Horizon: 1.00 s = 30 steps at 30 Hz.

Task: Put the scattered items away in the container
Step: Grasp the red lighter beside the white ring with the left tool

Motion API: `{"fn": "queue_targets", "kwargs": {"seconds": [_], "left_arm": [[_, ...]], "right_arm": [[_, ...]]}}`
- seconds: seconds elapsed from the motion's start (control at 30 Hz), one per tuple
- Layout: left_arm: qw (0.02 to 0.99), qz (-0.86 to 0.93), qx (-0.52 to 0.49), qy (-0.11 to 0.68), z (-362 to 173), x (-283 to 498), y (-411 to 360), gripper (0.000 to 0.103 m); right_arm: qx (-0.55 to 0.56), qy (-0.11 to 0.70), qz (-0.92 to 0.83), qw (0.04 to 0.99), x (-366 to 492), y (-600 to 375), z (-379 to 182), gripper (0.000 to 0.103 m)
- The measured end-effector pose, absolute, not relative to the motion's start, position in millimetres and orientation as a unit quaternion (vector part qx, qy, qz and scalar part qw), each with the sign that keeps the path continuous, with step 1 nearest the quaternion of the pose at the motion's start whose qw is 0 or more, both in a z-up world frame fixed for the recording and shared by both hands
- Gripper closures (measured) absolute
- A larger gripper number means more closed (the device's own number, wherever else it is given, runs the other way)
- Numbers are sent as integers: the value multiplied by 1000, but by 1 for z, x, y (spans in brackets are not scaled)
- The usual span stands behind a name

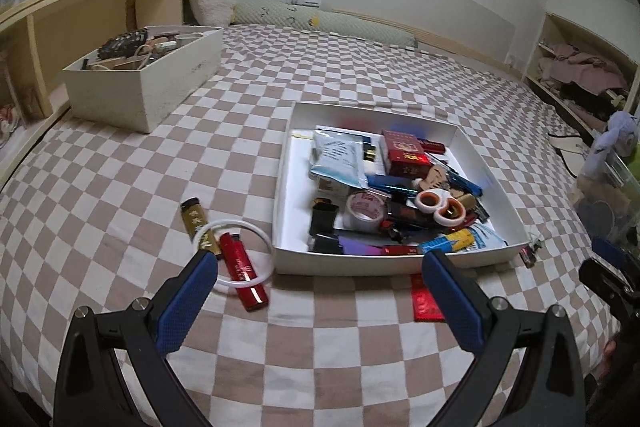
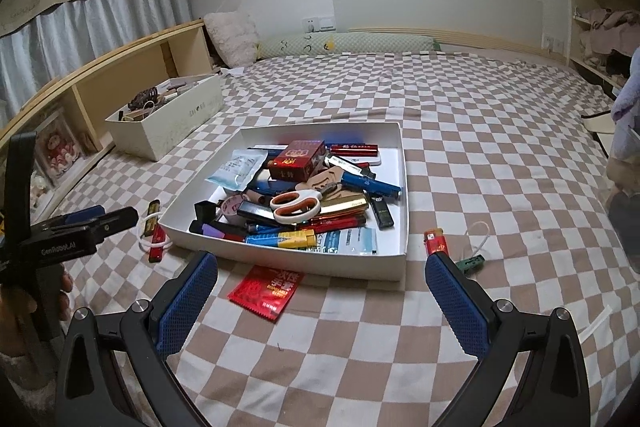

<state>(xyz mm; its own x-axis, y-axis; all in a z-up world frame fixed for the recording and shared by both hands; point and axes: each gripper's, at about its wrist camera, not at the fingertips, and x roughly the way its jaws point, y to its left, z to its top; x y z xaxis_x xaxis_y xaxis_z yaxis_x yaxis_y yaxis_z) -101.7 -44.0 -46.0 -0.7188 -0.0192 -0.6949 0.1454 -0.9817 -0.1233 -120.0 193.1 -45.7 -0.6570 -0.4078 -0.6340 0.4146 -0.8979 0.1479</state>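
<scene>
Tray sits mid-frame on the bed, already heaped. Both tools are wide apart and empty: left tool, right tool. Risk: the red lighter lower left looks threaded through the white ring, I think, so grabbing it could drag both.

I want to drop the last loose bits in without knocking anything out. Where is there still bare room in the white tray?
The shallow white cardboard tray has a bare floor strip along its left wall, beside the pale blue plastic pouch. The far right corner is also free. The middle is piled high around the white-and-orange scissors. Both grippers are open.
</scene>
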Motion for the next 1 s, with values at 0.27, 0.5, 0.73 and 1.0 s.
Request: {"fn": "queue_targets", "kwargs": {"seconds": [0.27,0.5,0.73,1.0], "left_arm": [[67,-923,369,89,-54,-94,-60,0],[80,-915,383,102,-73,-90,-79,0],[94,-904,403,108,-97,-90,-98,0],[97,-896,418,113,-118,-91,-109,0]], "right_arm": [[374,3,-902,214,-116,196,-61,0],[376,3,-905,199,-116,200,-69,0],[368,5,-910,188,-112,198,-82,0],[371,26,-911,177,-109,189,-94,0]]}}
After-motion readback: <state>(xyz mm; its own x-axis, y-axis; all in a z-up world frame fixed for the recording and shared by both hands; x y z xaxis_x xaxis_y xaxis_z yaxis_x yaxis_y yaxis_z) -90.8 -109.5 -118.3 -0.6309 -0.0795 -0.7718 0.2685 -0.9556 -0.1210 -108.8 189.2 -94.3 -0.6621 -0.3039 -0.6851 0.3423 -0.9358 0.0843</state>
